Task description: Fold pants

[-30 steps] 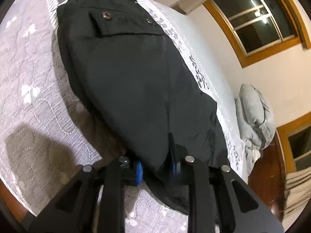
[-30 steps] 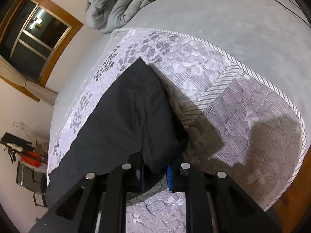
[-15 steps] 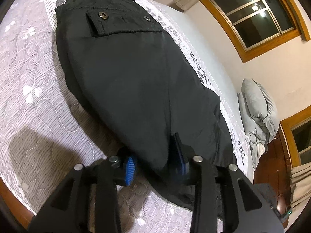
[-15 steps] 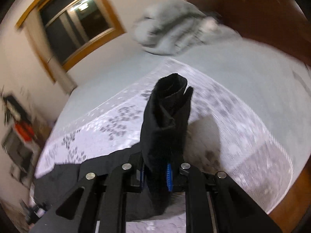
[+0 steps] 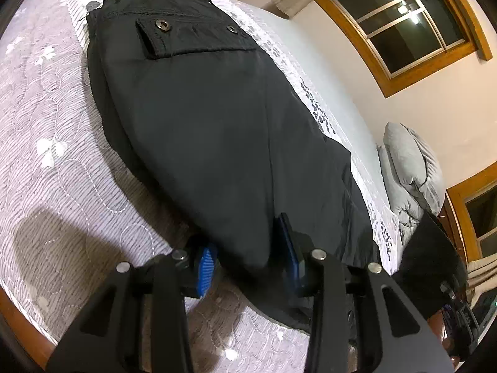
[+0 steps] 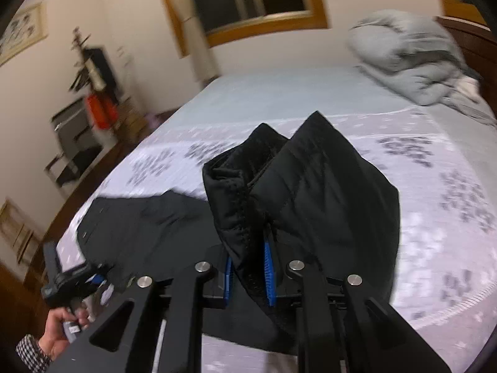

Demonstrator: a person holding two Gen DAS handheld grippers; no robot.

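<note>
Across the quilted bedspread (image 5: 62, 161) lie the black pants (image 5: 202, 118), waistband and buttoned pocket flap at the far end, leg ends lifted clear of the bed in the right wrist view. The right gripper (image 6: 248, 275) is clamped tight on the cuff end, which stands up between its blue pads in a thick bunch. The left gripper (image 5: 248, 264) straddles the near edge of the cloth; its blue pads stand noticeably apart with a fold between them, and I cannot tell whether it truly grips. The fabric looks soft, padded and limp, light enough to lift yet prone to sag and slide, so I judge the hemmed cuffs and seamed edges the surest places to hold. Further off sit a grey duvet (image 6: 413, 59) and a wood-framed window (image 5: 403, 21)
</note>
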